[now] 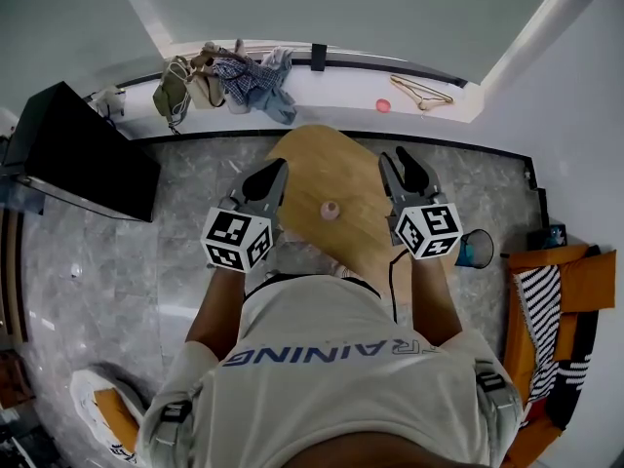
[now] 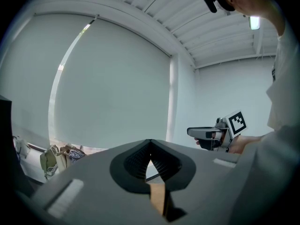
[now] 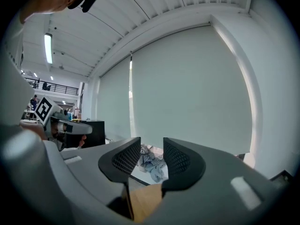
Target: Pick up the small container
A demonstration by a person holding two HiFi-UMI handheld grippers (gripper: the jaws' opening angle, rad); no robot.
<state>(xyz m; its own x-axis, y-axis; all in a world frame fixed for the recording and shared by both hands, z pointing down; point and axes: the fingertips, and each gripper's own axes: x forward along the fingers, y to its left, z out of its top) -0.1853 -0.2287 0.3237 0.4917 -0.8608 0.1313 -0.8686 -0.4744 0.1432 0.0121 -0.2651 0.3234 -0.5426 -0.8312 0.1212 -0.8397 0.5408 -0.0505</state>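
Nothing is lifted yet: the small container (image 1: 330, 209) sits on the wooden table (image 1: 322, 159), between and apart from both tools, the left gripper (image 1: 274, 172) with jaws pressed together, the right gripper (image 1: 404, 161) slightly parted and empty.

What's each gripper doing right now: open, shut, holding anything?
Left gripper: shut, jaw tips together, nothing between them.
Right gripper: open, jaws apart, nothing between them.
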